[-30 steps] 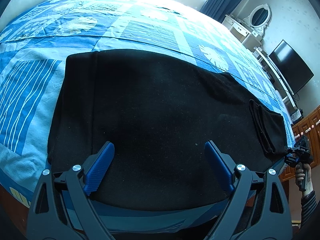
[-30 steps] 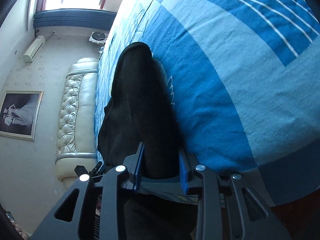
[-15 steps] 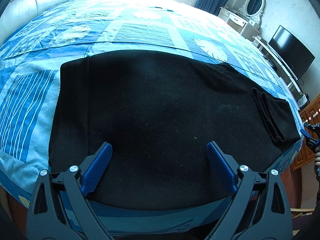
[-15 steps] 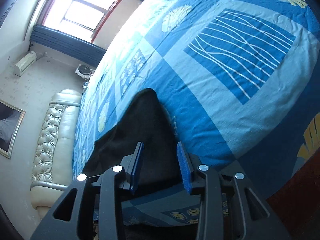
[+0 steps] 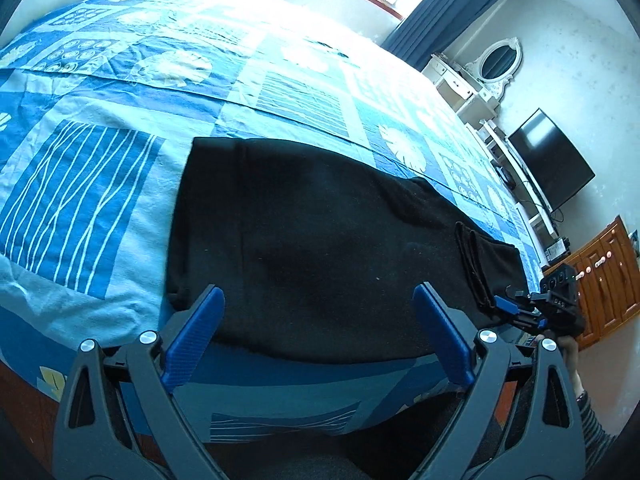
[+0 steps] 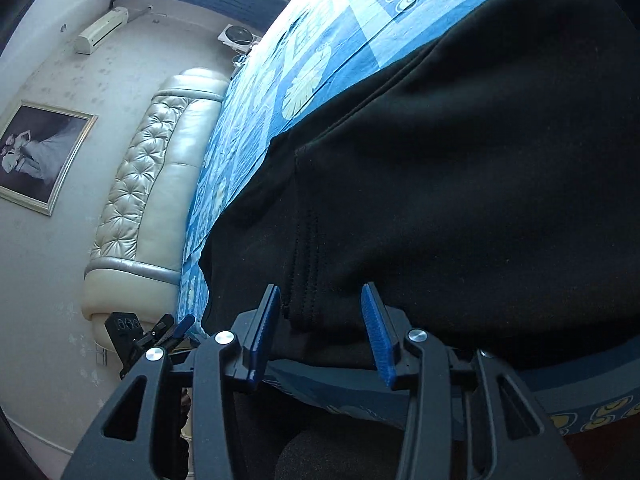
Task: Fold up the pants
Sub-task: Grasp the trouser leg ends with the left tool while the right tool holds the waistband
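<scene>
The black pants (image 5: 320,248) lie flat on the bed (image 5: 100,184), close to its near edge, with their long axis running along that edge: in the left wrist view it goes from a squared-off end at the left to a narrower end at the right, where the cloth is turned back on itself in a short doubled flap (image 5: 484,268). In the right wrist view the same cloth (image 6: 460,184) fills most of the frame, a stitched seam running toward the camera. The left gripper (image 5: 320,344) hovers over the near hem with its blue pads (image 5: 196,336) spread wide and nothing between them (released, well clear of the cloth). The right gripper (image 6: 326,328) has just been opening: its pads (image 6: 374,332) stand apart on either side of the seamed edge, with cloth between them but not pinched, as far as the view shows. In the left wrist view the right gripper (image 5: 520,308) sits just beside the folded flap, at the bed's corner. The bed wears a blue patchwork cover; beyond it stand a padded headboard (image 6: 156,168), a dark screen (image 5: 548,160) and a wooden cabinet (image 5: 608,280). No container is in view.
</scene>
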### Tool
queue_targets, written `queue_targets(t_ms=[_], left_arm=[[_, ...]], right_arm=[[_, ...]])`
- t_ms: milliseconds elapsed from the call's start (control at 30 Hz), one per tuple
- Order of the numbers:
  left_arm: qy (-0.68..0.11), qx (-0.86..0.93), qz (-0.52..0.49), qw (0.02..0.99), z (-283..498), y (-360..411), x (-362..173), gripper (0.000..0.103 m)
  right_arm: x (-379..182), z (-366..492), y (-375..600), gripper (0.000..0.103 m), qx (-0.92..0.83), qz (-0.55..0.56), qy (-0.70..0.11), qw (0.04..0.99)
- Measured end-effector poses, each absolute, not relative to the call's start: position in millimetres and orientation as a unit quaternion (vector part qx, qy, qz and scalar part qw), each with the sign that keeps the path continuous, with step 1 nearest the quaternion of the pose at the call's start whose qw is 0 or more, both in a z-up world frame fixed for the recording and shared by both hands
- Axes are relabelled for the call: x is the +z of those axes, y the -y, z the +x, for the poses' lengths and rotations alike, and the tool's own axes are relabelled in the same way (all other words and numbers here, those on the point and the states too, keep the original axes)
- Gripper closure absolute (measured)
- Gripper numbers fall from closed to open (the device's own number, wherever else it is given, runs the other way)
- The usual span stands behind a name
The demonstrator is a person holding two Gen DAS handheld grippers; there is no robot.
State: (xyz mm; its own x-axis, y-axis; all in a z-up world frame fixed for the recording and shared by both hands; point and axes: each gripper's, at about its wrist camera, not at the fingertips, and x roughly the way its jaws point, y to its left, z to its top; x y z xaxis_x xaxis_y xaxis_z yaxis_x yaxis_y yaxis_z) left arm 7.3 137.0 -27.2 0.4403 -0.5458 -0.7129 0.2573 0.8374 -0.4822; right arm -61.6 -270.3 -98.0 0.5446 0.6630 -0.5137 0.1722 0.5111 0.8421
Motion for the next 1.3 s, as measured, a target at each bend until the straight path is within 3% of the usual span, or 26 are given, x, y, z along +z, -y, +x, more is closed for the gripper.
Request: queue_targets(t_ms=[267, 500, 533, 600, 700, 900, 1300], left_arm=[[-0.535, -0.246, -0.253, 0.768, 60.3, -203.6, -68.1, 0.008], [-0.552, -0.303, -0.249, 0.736, 98.1, -183.3, -85.6, 0.010], [-0.550, -0.319, -0.271, 0.722, 100.9, -181.4, -88.1, 0.028], [-0.564, -0.332, -0.315, 0.687, 105.1, -175.6, -100.1, 0.053], [-0.583, -0.294, -0.332, 0.680, 105.4, -170.0, -116.6, 0.083], [-0.581, -0.294, -0.330, 0.684, 101.7, -166.3, -108.6, 0.089], [-0.530, -0.313, -0.229, 0.755, 85.7, -104.4, 6.0, 0.090]], right_arm=[[-101.3, -70.2, 276.5, 0.059, 0.163, 0.484, -0.441, 0.738], [-97.6, -69.4, 270.8, 0.053, 0.158, 0.483, -0.437, 0.743], [-97.9, -70.2, 272.1, 0.052, 0.157, 0.482, -0.437, 0.743], [-97.9, -70.7, 271.1, 0.051, 0.156, 0.484, -0.436, 0.743], [-98.7, -68.3, 267.1, 0.050, 0.154, 0.485, -0.432, 0.744], [-97.5, -69.2, 267.0, 0.049, 0.153, 0.486, -0.429, 0.746], [-70.5, -84.7, 259.1, 0.049, 0.148, 0.463, -0.439, 0.755]])
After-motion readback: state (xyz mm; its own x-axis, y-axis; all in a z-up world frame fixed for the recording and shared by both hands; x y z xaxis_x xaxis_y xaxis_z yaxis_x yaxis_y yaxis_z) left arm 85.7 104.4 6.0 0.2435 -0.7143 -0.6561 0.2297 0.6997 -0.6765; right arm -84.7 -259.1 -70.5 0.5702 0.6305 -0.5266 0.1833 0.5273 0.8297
